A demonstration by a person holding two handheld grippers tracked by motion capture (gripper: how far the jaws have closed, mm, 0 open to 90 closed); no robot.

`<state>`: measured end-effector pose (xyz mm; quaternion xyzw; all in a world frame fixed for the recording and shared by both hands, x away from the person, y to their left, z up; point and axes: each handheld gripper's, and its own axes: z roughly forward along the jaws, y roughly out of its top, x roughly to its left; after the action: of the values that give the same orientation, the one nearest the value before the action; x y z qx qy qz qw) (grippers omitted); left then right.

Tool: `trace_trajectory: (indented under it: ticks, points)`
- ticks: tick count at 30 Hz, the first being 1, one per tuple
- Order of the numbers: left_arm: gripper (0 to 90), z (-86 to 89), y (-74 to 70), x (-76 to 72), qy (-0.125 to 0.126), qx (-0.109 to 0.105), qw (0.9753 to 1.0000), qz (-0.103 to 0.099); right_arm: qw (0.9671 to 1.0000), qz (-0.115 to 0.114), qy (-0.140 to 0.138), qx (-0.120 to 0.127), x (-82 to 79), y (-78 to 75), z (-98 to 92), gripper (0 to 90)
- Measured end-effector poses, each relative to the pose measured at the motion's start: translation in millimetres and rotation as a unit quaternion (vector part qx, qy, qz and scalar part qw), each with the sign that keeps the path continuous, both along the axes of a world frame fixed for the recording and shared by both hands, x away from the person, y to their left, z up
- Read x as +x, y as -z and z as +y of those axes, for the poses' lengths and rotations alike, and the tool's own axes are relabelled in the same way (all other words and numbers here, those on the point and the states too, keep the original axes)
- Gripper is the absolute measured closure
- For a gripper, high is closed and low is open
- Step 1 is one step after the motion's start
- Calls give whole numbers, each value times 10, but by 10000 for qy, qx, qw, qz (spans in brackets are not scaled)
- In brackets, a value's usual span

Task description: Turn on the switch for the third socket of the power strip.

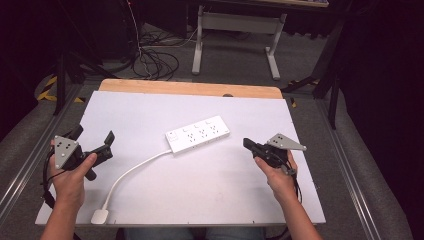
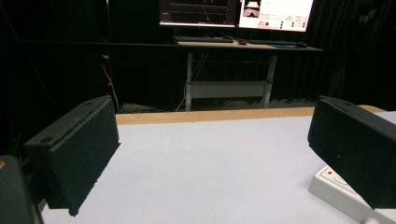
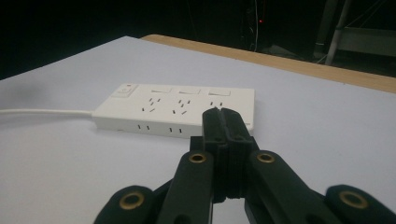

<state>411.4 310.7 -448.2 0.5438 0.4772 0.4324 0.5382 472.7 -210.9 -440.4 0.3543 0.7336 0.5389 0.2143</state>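
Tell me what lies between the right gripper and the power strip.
Nothing: in the high view, bare white table separates the right gripper from the power strip. The right gripper view shows the same bare gap.

Both forearms are bare. Each hand grips a black gripper, left gripper (image 1: 92, 137) and right gripper (image 1: 248, 143), topped by a grey three-cornered plate with small dark holes, possibly screws. Brass-ringed pivots dot the right one's linkage; black cables trail.

A white power strip (image 1: 198, 134) with a white cable (image 1: 131, 172) and white plug (image 1: 99, 216) lies mid-frame on the pale grey-white table (image 1: 200, 190), whose far edge is light wood. Both grippers are black, left gripper (image 1: 92, 140) and right gripper (image 1: 248, 144), with grey plates on top.
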Motion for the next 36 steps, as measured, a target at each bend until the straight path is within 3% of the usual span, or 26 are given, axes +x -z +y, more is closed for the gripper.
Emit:
trace_trajectory:
  ticks: [9,23,36]
  points:
    - [24,-38,9,4,43,133,9999,35,9998,148,-26,-139,163,-8,125,900]
    - [24,-66,22,11,47,206,9997,75,10000,-51,69,-41,458,-238,236,900]
    - [24,-53,21,10,49,184,9998,66,9996,54,-100,-255,607,-209,474,900]
